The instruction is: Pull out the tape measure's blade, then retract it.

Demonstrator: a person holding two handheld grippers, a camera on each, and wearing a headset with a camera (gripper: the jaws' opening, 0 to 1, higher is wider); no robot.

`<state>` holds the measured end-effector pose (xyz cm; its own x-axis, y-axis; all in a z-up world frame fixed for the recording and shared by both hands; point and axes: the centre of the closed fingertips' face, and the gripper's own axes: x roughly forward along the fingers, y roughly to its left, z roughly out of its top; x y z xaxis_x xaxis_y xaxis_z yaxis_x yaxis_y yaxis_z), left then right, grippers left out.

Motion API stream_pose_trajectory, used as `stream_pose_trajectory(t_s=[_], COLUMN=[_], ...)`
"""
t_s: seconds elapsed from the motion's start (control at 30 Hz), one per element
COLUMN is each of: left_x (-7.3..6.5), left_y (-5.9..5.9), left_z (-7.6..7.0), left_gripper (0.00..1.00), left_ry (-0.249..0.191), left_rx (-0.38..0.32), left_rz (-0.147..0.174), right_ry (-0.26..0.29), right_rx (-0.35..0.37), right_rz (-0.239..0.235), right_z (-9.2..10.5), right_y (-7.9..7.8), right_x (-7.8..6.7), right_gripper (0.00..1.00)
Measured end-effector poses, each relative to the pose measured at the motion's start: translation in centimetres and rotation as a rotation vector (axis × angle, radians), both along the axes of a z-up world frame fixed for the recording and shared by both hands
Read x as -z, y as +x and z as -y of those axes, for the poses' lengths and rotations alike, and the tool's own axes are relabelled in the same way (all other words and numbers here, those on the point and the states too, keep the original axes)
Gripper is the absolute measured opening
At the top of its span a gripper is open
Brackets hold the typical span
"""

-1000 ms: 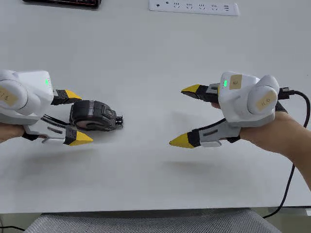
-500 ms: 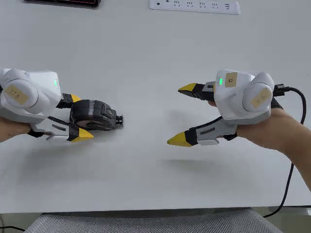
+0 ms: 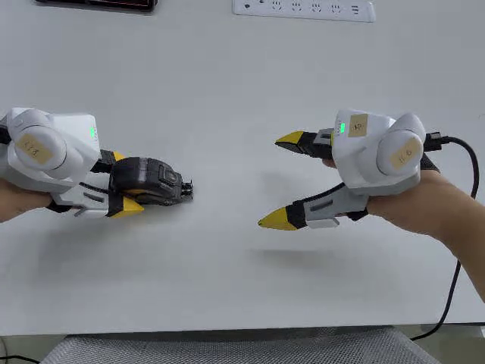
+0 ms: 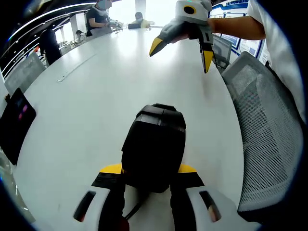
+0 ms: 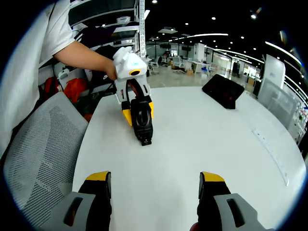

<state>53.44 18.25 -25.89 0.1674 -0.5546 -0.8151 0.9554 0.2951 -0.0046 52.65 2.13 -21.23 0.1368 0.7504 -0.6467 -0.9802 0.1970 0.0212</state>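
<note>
Nearest the person, a grey mesh chair back [image 3: 227, 347] shows below the front edge of the white tabletop [image 3: 227, 258]. Farther in, on the left of that top, sits the black, drum-shaped tape measure [image 3: 149, 182]. The white left gripper [image 3: 125, 182] pinches its case between yellow-tipped jaws. In the left gripper view the yellow pads press against both sides of the case. The blade is wound in, and only its small hook [image 3: 189, 189] sticks out, pointing toward the right. Well apart on that side, the white right gripper [image 3: 279, 180] hovers with its yellow-tipped jaws spread wide and nothing between them. A black cable [image 3: 461, 250] runs from its rear over the table edge. Along the far edge lie a white power strip [image 3: 303, 9] and a dark flat device [image 3: 98, 3].
</note>
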Motion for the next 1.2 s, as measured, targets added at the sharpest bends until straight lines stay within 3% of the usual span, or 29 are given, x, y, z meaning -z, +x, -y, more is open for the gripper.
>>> stream_pose_trajectory(t_s=[0.4,0.5,1.2], left_x=[0.14,0.22,0.32], left_y=[-0.06,-0.09,0.01], left_z=[-0.17,-0.25,-0.55], left_gripper=[0.30,0.29,0.29], left_ry=[0.038,0.066,0.077], left_rx=[0.018,0.028,0.020], left_rz=[-0.008,0.010,0.023], right_ry=[0.003,0.005,0.004], right_rx=[0.004,0.006,0.001], right_rz=[-0.002,-0.005,0.003], right_z=[0.03,0.02,-0.50], right_y=[-0.14,-0.22,-0.19], right_x=[0.17,0.25,0.67], right_gripper=[0.73,0.73,0.70])
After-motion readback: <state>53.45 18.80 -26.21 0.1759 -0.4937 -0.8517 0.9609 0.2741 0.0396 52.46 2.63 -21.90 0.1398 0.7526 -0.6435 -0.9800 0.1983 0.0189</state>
